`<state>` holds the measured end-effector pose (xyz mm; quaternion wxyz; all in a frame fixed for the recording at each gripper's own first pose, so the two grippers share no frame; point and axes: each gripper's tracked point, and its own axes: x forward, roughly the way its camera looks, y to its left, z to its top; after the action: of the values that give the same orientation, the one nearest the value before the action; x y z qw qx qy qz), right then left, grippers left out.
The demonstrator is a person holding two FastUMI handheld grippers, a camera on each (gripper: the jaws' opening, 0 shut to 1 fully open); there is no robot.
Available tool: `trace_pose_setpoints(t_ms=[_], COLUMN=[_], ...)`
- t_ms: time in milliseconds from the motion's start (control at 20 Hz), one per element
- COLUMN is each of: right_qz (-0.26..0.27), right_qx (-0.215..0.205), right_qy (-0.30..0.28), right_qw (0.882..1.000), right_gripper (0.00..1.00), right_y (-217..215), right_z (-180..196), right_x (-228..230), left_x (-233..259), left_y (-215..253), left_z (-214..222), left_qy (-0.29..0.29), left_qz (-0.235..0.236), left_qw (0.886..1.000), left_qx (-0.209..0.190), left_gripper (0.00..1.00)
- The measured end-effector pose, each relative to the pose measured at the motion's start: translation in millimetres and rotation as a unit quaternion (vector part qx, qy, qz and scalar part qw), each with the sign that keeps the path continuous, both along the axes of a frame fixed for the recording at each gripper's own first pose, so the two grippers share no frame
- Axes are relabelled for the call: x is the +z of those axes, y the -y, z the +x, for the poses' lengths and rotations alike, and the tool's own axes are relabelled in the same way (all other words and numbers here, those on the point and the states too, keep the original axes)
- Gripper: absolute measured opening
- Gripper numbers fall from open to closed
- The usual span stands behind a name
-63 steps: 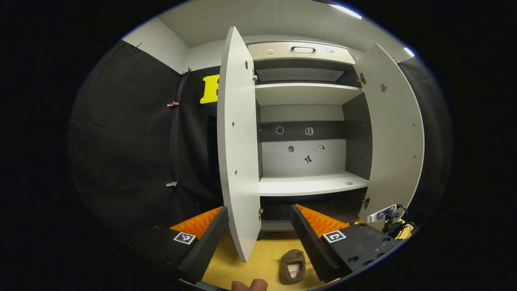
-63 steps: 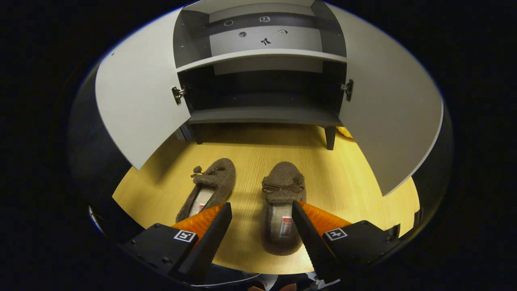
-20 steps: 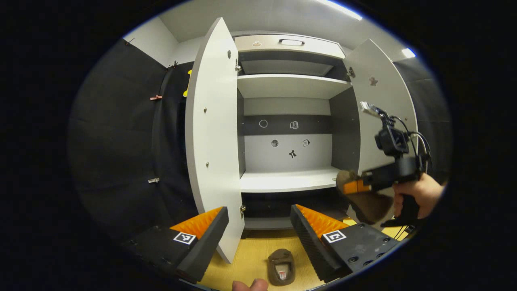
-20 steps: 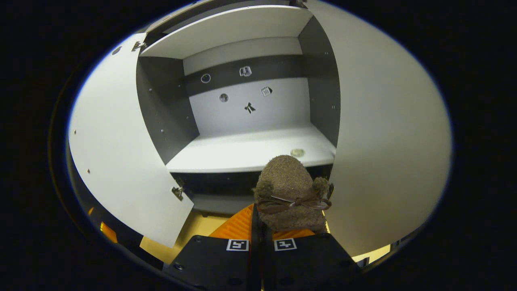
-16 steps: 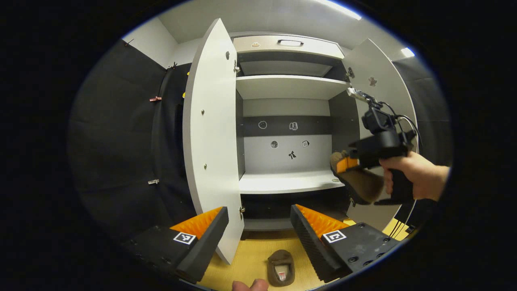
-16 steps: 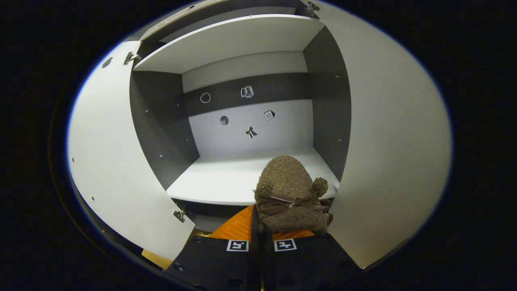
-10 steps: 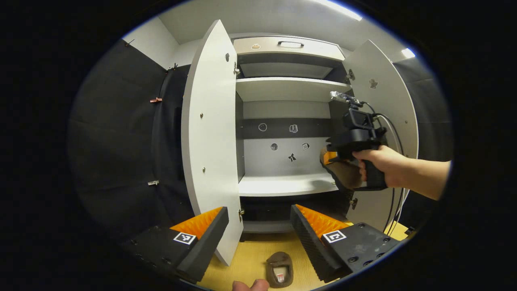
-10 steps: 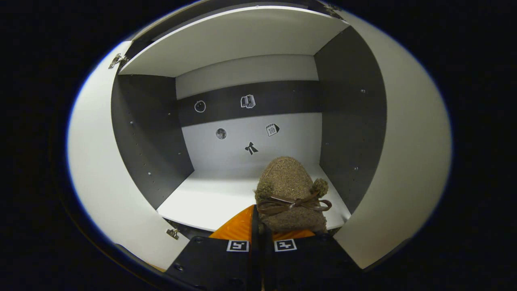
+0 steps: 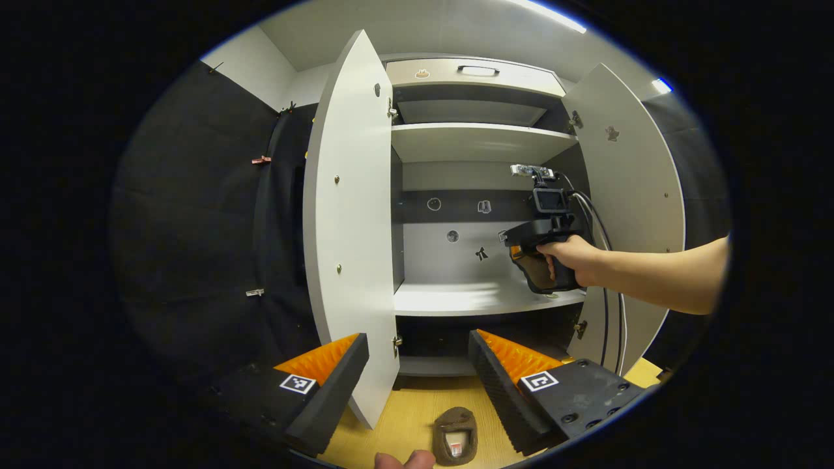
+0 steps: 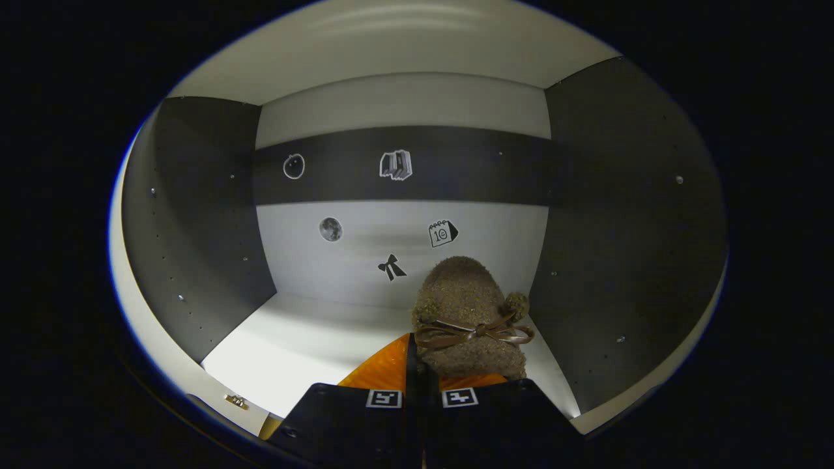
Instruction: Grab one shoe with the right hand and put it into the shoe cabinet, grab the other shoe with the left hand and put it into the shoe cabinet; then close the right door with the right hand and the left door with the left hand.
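My right gripper [image 10: 417, 365] is shut on a brown fuzzy slipper [image 10: 466, 312] with a bow, its toe pointing at the cabinet's back wall. It hovers just above the white middle shelf [image 10: 306, 345], near the right side wall. In the left gripper view that right gripper [image 9: 515, 251], held by a hand [image 9: 573, 260], reaches into the open shoe cabinet over the same shelf [image 9: 469, 298]. The other brown slipper [image 9: 455, 443] lies on the wooden floor in front of the cabinet. My left gripper [image 9: 417, 384] hangs open above it, with nothing between its fingers.
Both cabinet doors stand wide open, the left door [image 9: 352, 228] close to my left gripper and the right door [image 9: 629, 195] behind the person's forearm. A higher shelf [image 9: 475, 140] and a drawer [image 9: 475, 73] sit above. Cables [image 9: 606, 312] hang from the right gripper.
The right gripper has lifted one slipper off the floor and carried it forward into the cabinet, to just above the middle shelf. The left gripper has barely moved and stays open.
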<state>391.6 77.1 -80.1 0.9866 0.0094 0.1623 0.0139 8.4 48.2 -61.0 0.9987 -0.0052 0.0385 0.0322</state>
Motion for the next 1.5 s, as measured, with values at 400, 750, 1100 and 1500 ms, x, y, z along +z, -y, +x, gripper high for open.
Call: trace_pose_setpoints(t_ms=[400, 750, 1100, 1500], right_qz=[0.010, 0.045, 0.051, 0.061], right_qx=[-0.017, -0.008, 0.014, 0.051], right_qy=[-0.046, -0.073, -0.061, 0.071], right_qw=[0.999, 0.996, 0.997, 0.994], right_gripper=[0.10, 0.26, 0.65, 0.99], right_y=[0.4, -6.4, -6.0, -11.1], right_z=[27.5, 15.8, -20.8, -105.6], right_x=[-41.0, -41.3, -17.1, 78.7], left_x=[-2.4, -2.6, -17.1, -71.0], left_y=[-2.5, 5.3, 10.6, 12.9], left_z=[0.3, 0.5, 4.0, 11.1], left_qy=[-0.006, -0.003, -0.018, -0.053], left_qz=[0.000, 0.005, 0.004, -0.014], left_qw=[1.000, 1.000, 1.000, 0.998], left_qx=[0.012, 0.004, -0.003, -0.019], left_gripper=[0.99, 0.98, 0.98, 0.98])
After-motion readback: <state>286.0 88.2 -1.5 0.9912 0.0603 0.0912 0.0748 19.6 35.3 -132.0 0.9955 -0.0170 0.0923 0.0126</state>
